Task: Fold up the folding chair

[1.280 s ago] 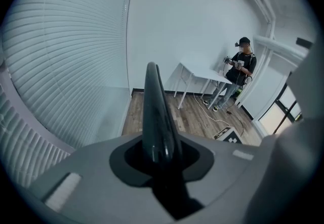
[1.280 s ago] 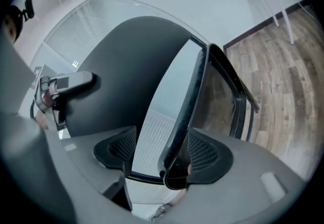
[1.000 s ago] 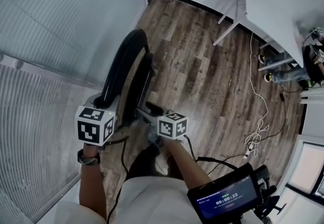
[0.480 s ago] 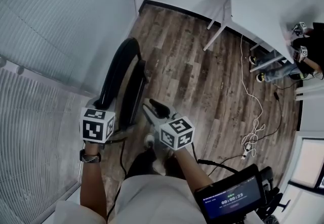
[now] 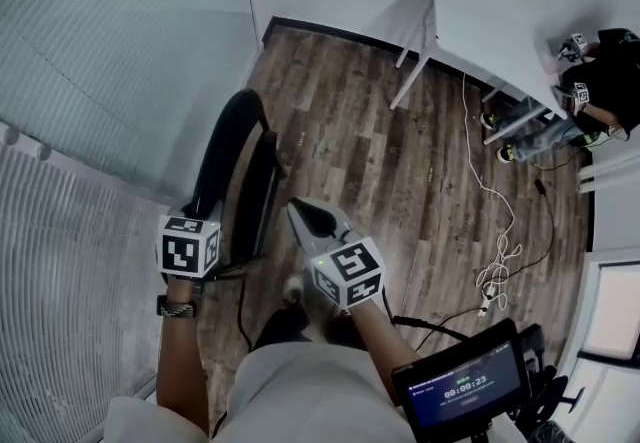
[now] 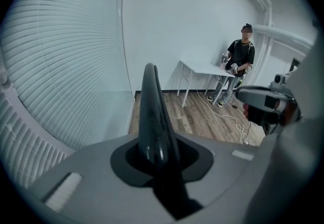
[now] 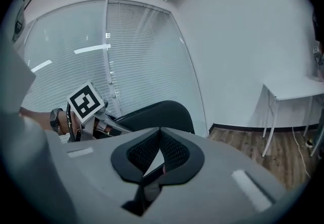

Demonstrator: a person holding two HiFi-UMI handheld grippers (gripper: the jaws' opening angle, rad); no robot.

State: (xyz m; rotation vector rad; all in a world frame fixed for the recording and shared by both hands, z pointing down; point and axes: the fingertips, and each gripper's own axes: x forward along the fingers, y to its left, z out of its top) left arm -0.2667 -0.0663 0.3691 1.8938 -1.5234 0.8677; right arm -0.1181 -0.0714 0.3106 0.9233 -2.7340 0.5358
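Folding chair (image 5: 228,141), legs hidden, clamped in left gripper (image 6: 156,160); right gripper (image 7: 158,160) just closed, empty.

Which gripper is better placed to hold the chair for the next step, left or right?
Left. The left gripper is clamped on the chair's top edge. The right gripper has just closed on nothing, clear of the chair, so it would likely have to reach in first.

Head view: high up, aimed steeply down at wood floor (image 5: 400,161), person's torso (image 5: 300,396) at bottom edge. Left gripper view: tight behind its jaws, sighting along folding chair (image 6: 152,112) edge toward white table (image 6: 207,70). Right gripper view: tight behind its jaws, roughly level, facing blinds (image 7: 136,56). All three share folding chair, white table, wood floor.
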